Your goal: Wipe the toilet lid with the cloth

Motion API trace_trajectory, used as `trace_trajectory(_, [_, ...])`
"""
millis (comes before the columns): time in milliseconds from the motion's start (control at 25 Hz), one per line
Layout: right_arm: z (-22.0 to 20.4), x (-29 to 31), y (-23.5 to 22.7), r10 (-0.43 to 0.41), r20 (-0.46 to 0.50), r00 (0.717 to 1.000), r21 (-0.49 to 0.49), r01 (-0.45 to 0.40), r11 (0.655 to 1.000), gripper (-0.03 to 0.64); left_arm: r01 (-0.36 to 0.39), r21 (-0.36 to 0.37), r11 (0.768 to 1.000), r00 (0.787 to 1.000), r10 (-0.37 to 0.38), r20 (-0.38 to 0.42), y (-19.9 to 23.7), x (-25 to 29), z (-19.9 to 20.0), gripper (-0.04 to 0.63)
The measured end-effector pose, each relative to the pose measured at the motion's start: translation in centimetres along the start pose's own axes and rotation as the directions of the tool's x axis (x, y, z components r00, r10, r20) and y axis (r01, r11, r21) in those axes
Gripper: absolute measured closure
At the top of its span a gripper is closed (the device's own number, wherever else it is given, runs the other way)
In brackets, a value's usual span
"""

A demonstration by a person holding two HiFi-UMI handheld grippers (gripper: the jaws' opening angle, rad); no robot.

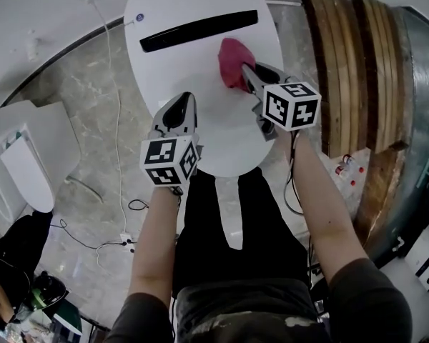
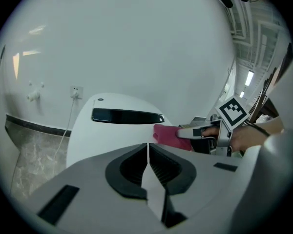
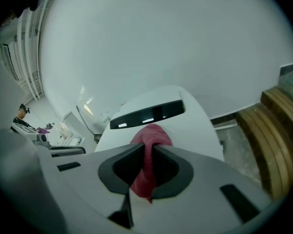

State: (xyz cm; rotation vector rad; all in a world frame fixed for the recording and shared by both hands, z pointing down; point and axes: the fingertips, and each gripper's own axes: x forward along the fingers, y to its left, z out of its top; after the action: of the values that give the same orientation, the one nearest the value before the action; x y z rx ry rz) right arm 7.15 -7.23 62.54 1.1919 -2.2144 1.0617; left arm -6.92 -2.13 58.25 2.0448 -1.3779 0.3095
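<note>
While wiping with the right claw (image 3: 147,150), clamped on the pink cloth (image 1: 232,61) bunched at its tips, press flat onto the toilet lid (image 1: 193,70) beneath, sweep overlapping strokes, and hold the left claw (image 2: 148,147), jaws together on nothing, clear beside it.

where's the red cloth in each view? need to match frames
Head view: cloth upper centre, on the toilet lid, clamped by the right gripper.
Left gripper view: cloth right of centre, just below the right end of the black strip.
Right gripper view: cloth dead centre, pinched between the jaws and bunched above them.
Shared landmark: the black strip across the toilet lid, just behind the cloth in all three.
</note>
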Motion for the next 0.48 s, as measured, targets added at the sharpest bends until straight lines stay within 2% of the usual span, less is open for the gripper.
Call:
trace_trajectory(280, [-0.2, -4.8, -8.7, -0.033, 0.009, 0.999, 0.032, 0.033, 0.999, 0.575, 0.012, -0.017, 1.0, 1.0, -0.012, 0.003, -7.7, 3.8, -1.5, 0.575])
trace_trajectory(480, [-0.8, -6.7, -11.1, -0.023, 0.008, 1.0, 0.036, 0.022, 0.999, 0.575, 0.014, -0.008, 1.0, 1.0, -0.014, -0.014, -11.1, 4.6, -2.9, 0.575])
